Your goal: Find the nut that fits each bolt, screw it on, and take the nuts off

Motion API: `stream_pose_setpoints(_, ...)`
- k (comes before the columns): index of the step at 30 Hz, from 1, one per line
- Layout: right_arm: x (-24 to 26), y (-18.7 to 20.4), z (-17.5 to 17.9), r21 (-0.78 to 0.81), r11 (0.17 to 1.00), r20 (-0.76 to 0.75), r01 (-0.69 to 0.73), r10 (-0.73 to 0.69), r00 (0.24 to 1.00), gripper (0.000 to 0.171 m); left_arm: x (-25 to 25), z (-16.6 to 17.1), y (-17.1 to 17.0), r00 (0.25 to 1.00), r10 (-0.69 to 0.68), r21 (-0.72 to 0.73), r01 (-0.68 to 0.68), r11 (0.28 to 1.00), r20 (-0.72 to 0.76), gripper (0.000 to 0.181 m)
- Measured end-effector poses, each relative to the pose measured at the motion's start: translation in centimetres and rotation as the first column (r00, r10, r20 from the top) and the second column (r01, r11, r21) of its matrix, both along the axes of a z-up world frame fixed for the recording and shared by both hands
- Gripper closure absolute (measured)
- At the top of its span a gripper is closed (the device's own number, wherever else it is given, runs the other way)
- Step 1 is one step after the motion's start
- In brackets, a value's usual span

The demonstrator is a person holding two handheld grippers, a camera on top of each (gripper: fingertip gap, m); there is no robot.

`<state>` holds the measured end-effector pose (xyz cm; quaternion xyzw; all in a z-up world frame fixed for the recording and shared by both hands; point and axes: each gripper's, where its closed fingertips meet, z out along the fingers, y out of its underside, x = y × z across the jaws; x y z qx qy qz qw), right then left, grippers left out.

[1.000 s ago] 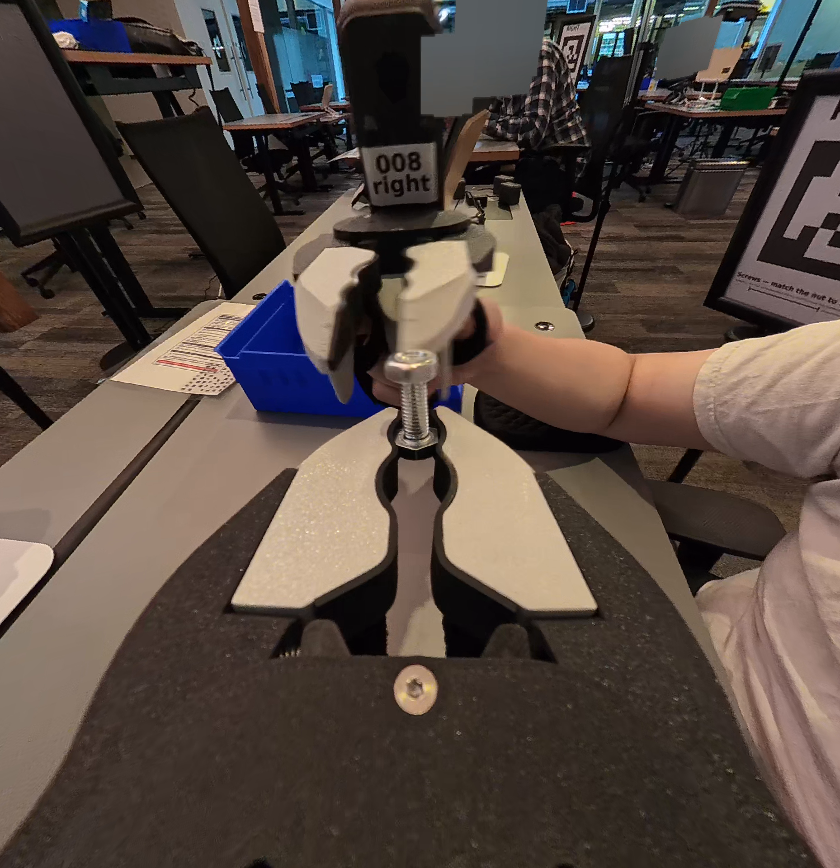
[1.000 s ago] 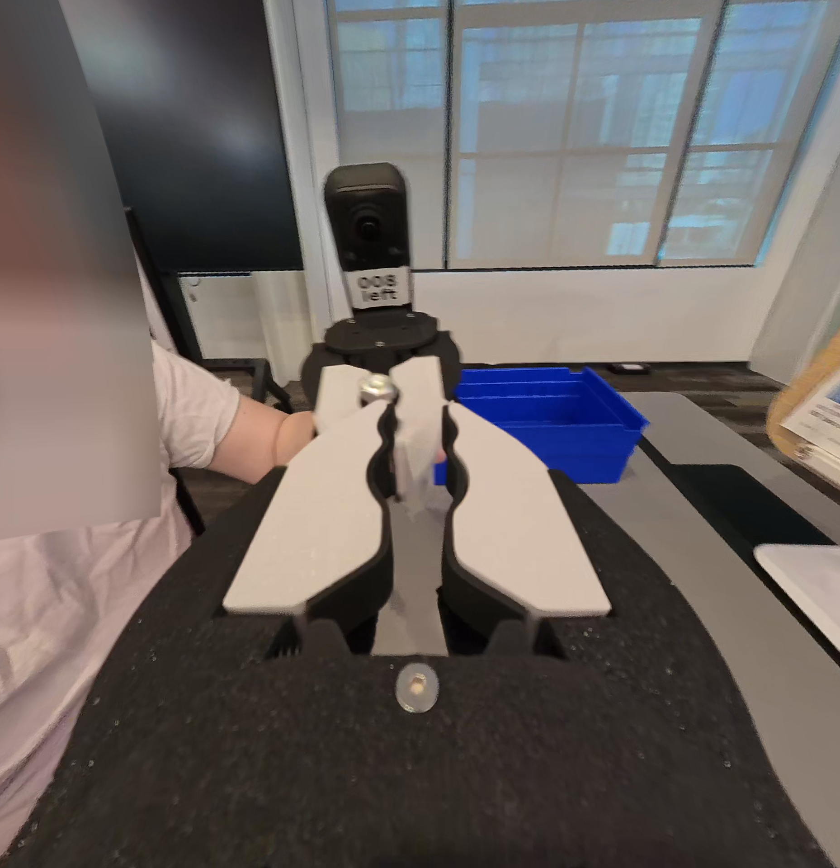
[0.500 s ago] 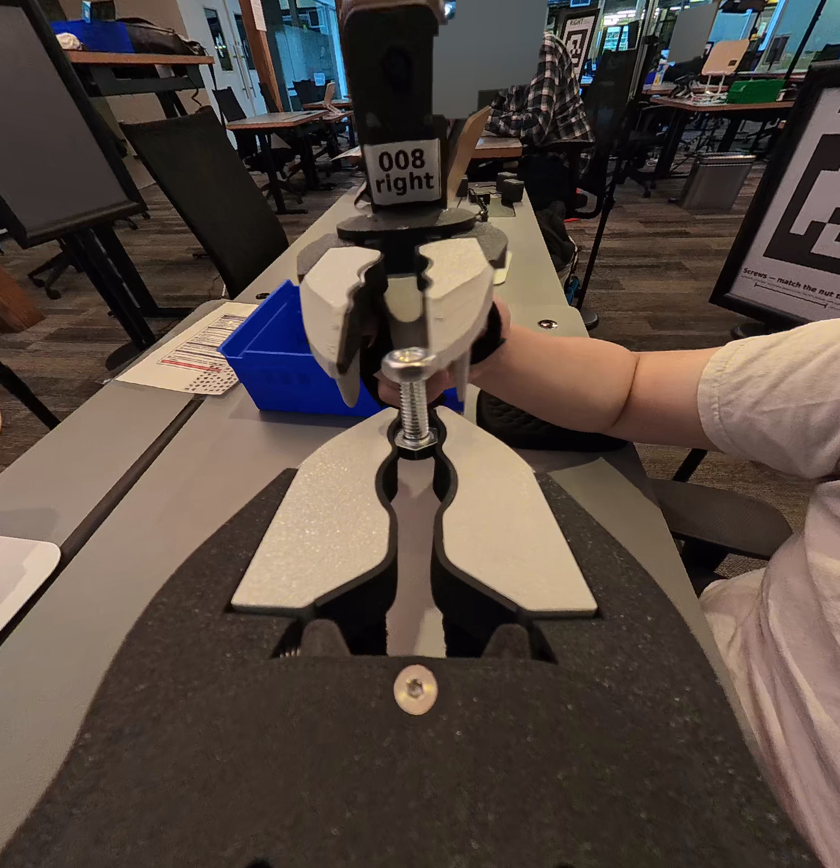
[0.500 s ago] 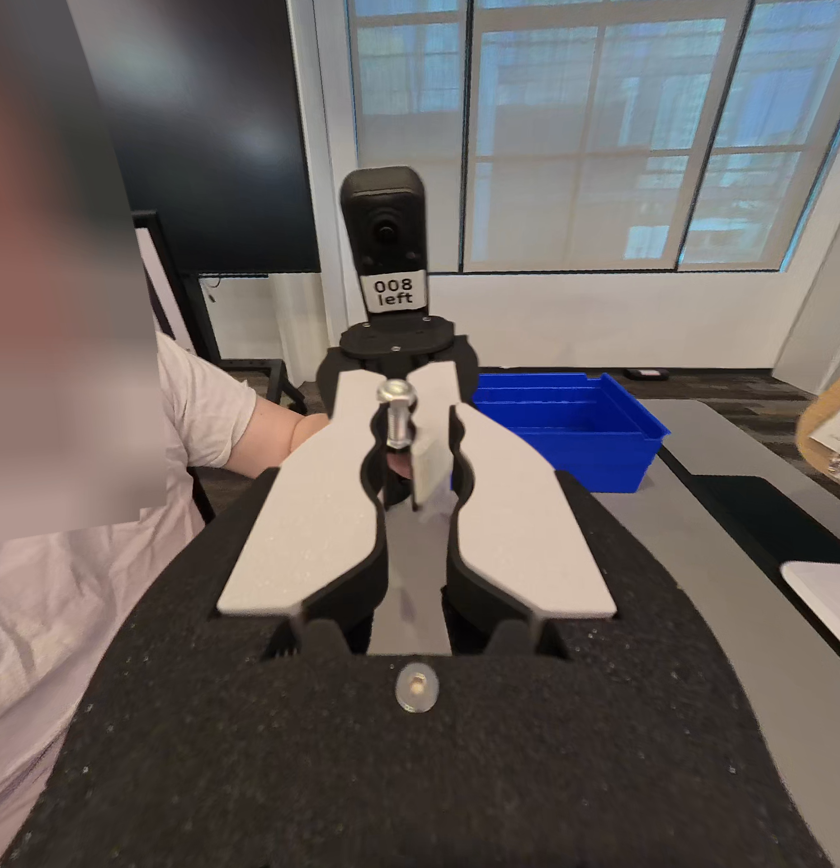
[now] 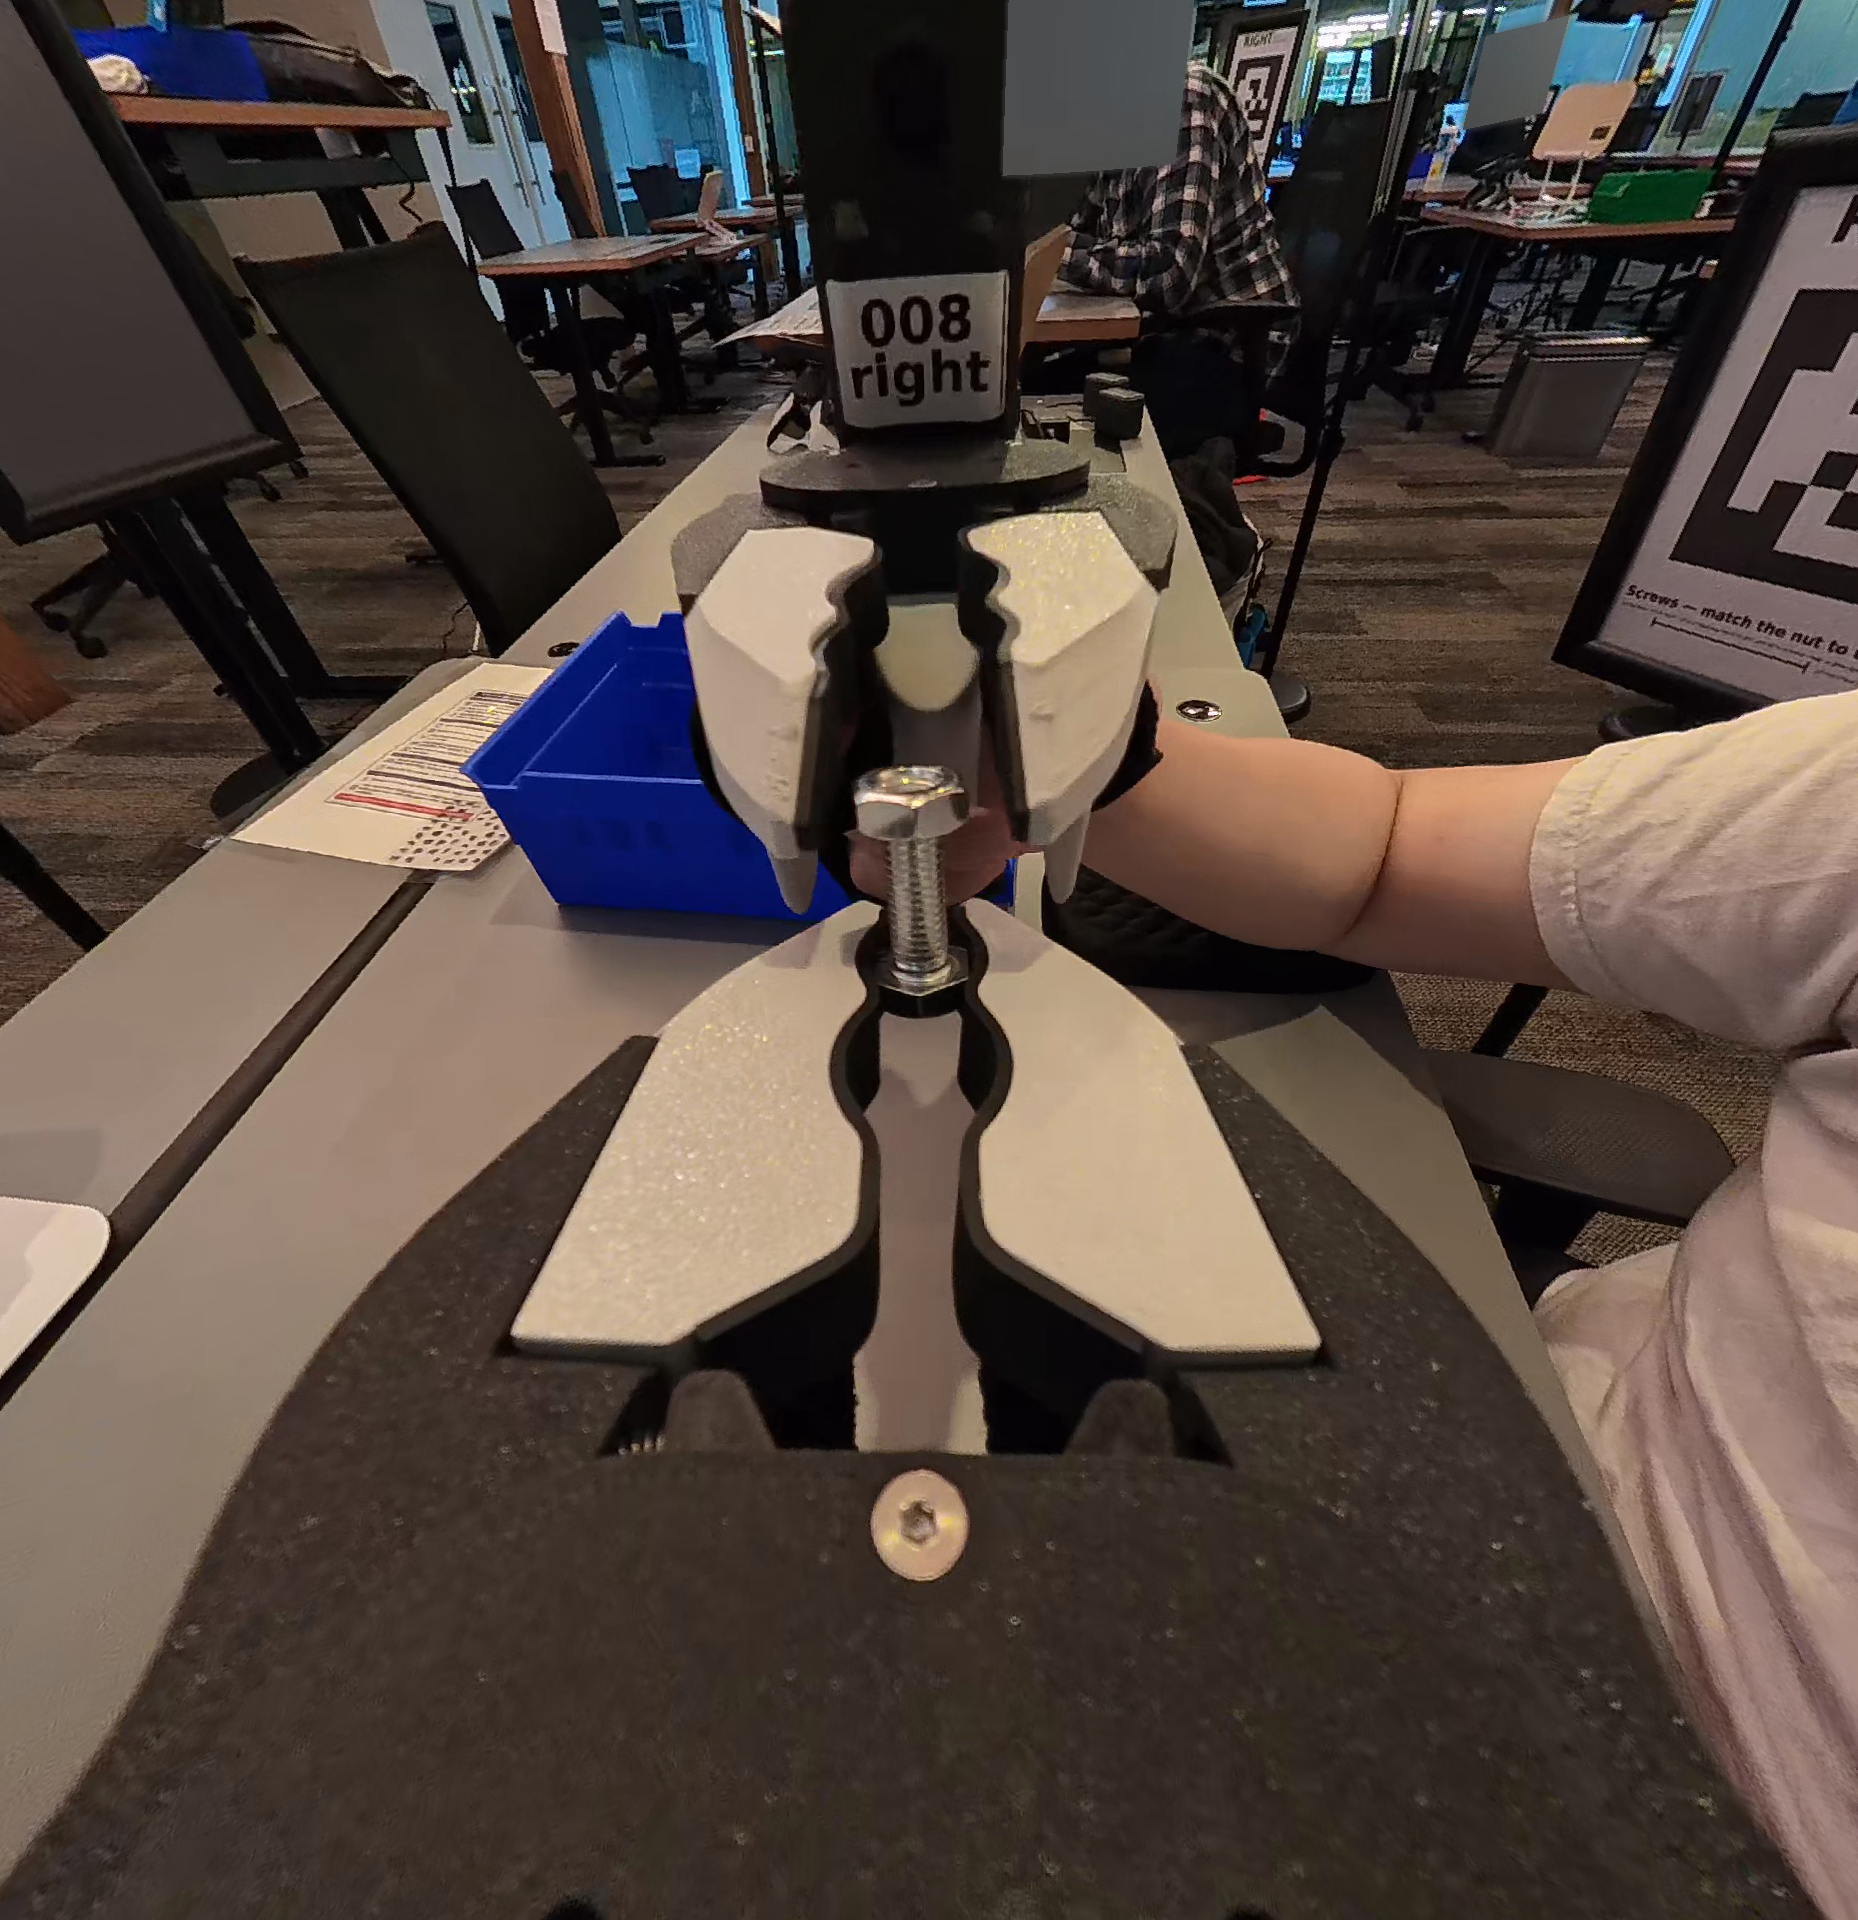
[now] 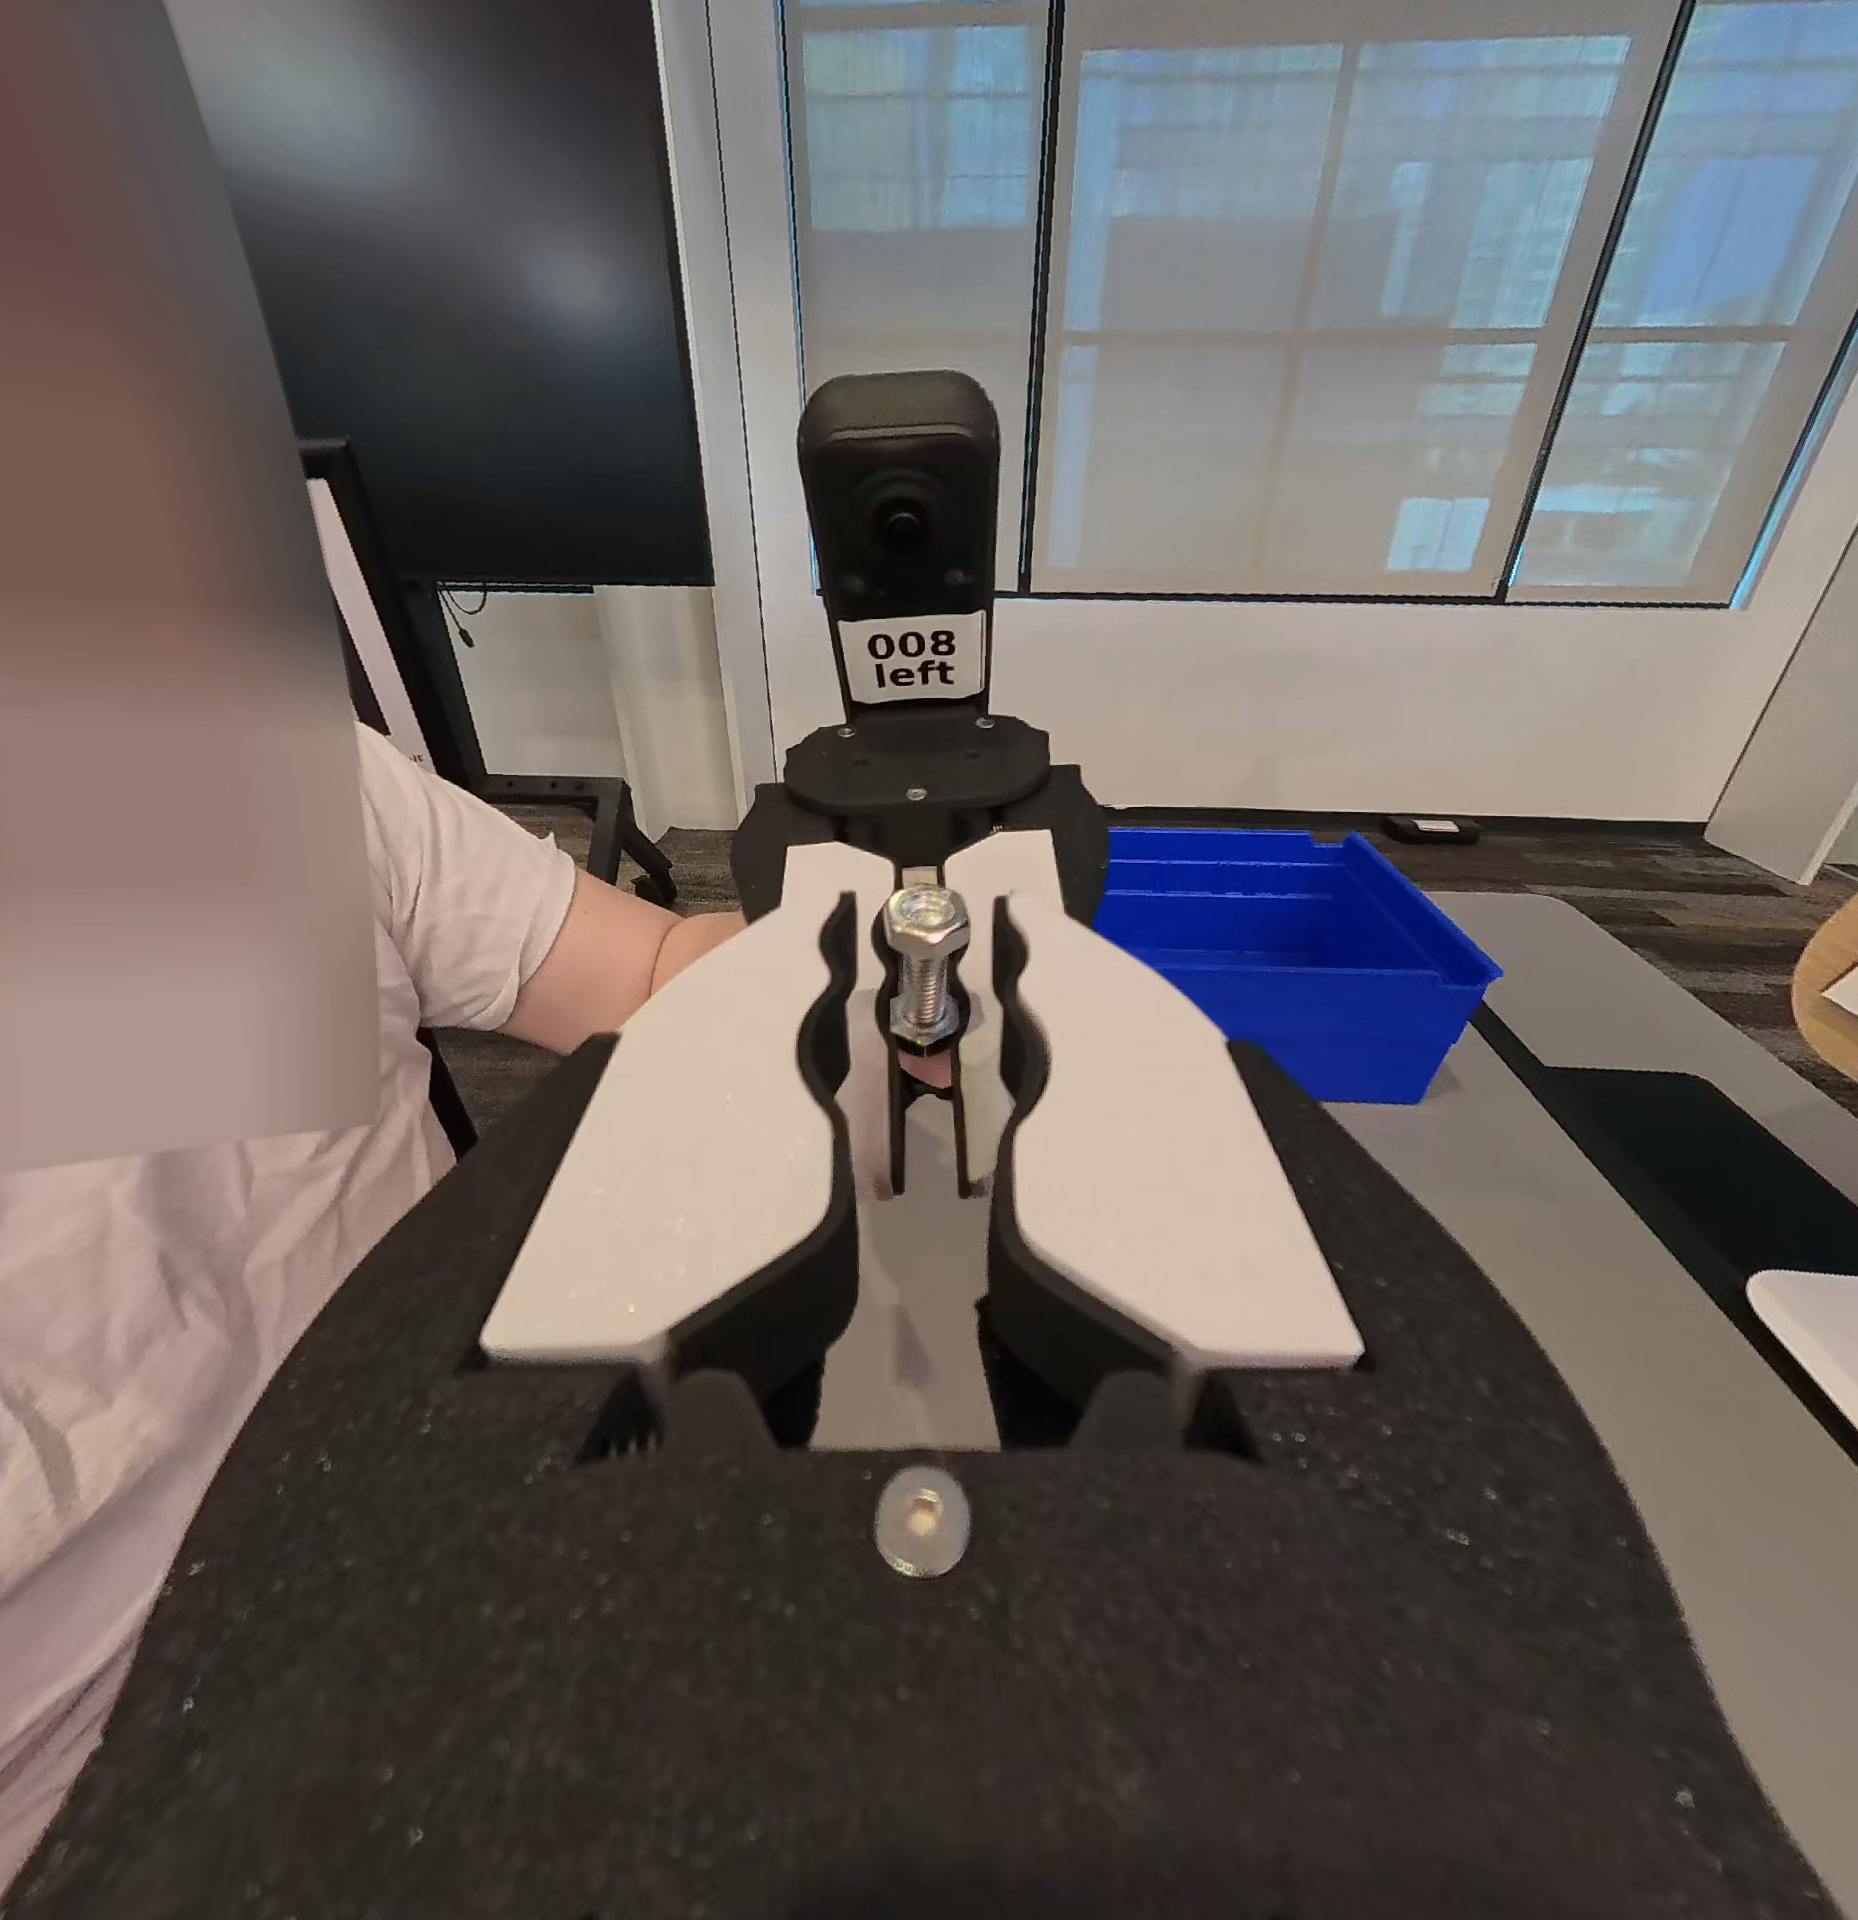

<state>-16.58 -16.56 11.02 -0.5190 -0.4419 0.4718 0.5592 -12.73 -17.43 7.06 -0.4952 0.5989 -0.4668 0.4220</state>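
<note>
Silver hex-head bolt [image 5: 912,883] upright, nut [image 5: 920,979] between left gripper [image 5: 920,961] tips

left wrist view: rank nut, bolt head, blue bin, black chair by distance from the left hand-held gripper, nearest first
1. nut: between the left hand-held gripper fingertips, on the bolt's lower end.
2. bolt head: just above, at the open right hand-held gripper.
3. blue bin: on the table, behind and left.
4. black chair: beyond the table edge, far left.
</note>
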Motion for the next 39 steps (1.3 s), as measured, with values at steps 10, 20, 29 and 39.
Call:
stream_pose_setpoints(10,0.0,-0.1,-0.2,-0.007,1.0,0.007,-0.014,0.014,1.0,0.151,0.0,0.2,-0.5,0.999,-0.031,-0.024,0.031,0.999,0.007,0.172)
stream_pose_setpoints(20,0.0,-2.5,0.4,0.015,0.979,-0.059,-0.205,0.205,0.977,0.158,-0.6,0.8,-3.7,0.966,-0.256,-0.165,0.259,0.952,0.044,0.172)
stream_pose_setpoints(29,-0.5,-8.5,0.1,0.047,0.808,-0.112,-0.587,0.588,0.801,0.158,-2.3,0.8,-10.7,0.769,-0.628,-0.287,0.632,0.72,0.117,0.172)
stream_pose_setpoints(39,0.7,-2.1,2.4,0.055,0.994,-0.122,-0.094,0.1,0.987,0.142,0.1,1.5,-2.8,0.973,-0.18,-0.181,0.205,0.962,0.146,0.172)
